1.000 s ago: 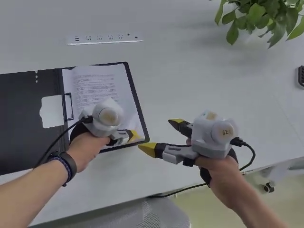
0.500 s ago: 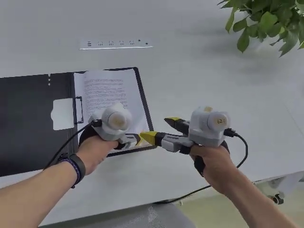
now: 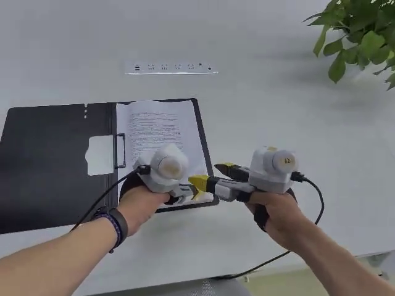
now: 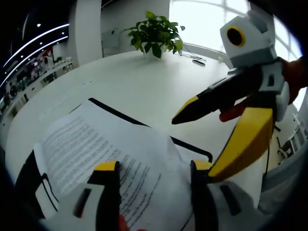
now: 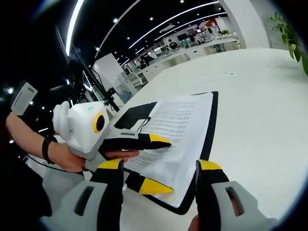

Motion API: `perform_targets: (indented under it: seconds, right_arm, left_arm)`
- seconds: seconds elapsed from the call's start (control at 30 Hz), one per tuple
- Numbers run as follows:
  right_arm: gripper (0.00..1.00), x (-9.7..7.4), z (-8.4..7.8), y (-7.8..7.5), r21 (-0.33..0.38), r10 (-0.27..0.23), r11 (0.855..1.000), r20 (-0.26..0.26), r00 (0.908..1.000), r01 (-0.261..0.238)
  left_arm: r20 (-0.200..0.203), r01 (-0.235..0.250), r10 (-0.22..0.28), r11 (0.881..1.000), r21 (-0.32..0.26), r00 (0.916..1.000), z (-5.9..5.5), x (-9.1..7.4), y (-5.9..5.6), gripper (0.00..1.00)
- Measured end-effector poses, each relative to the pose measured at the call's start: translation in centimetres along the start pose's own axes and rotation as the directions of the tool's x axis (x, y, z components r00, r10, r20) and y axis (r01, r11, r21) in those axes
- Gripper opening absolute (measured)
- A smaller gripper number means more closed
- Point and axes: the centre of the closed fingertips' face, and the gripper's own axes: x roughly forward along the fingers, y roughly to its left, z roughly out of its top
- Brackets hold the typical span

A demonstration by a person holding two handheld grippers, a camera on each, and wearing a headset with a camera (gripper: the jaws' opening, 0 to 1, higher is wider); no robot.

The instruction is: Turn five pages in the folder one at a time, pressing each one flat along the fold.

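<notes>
Head view: the folder [image 3: 49, 166] lies open at the left centre of the white table [image 3: 278, 111], black cover to the left, printed page [image 3: 162, 132] to the right. Both grippers meet at the page's lower right corner. The left gripper [image 3: 185, 192] is over that corner, and the right gripper [image 3: 211, 174] is just to its right with its 2 jaws spread. A power strip [image 3: 171, 67] lies at upper centre and a plant [image 3: 361, 34] is in the upper right corner.

Left gripper view: its 2 jaws stand apart at the bottom, over the page. The right gripper comes in from the right, jaws wide.

Right gripper view: its own jaws gape at the bottom, facing the page corner. The left gripper's jaws are parted at the page's near edge.
</notes>
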Motion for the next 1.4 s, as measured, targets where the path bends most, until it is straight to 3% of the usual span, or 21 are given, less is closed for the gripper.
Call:
perform_targets:
  seconds: [0.23,0.37,0.5,0.83,0.97,1.03,1.4]
  right_arm:
    - [0.56,1.3,-0.1,-0.3,0.112,0.043,0.993,0.045,0.9981,-0.048]
    - [0.49,1.3,0.9,-0.1,0.211,0.078,0.972,0.133,0.9881,-0.105]
    - [0.44,1.1,1.1,-0.6,0.242,0.078,0.964,0.153,0.9851,-0.114]
    - [0.32,0.6,1.0,-0.4,0.260,0.086,0.957,0.166,0.9824,-0.127]
    - [0.21,0.5,0.8,-0.1,0.298,0.103,0.943,0.173,0.9796,-0.152]
    - [0.16,0.4,1.0,0.2,0.296,0.098,0.943,0.185,0.9779,-0.150]
    - [0.04,0.7,1.3,1.1,0.267,0.100,0.952,0.182,0.9783,-0.147]
  left_arm:
    - [0.000,-0.002,0.002,1.000,-0.004,1.0000,0.0,0.0,0.0,0.59]
    - [-0.001,-0.003,0.003,1.000,-0.005,1.0000,0.0,0.0,-0.1,0.60]
    - [-0.004,0.001,-0.001,1.000,-0.003,1.0000,-0.1,-0.1,-0.1,0.60]
    - [-0.005,0.017,-0.017,1.000,-0.001,0.9998,0.1,-1.2,-0.5,0.65]
    - [0.008,0.007,-0.007,1.000,-0.010,0.9999,0.2,-2.1,-0.4,0.67]
    - [0.024,0.006,-0.005,0.999,-0.041,0.9997,0.1,-2.5,-0.5,0.67]
    - [0.049,-0.009,0.011,0.999,-0.035,0.9987,0.0,-4.8,0.1,0.69]
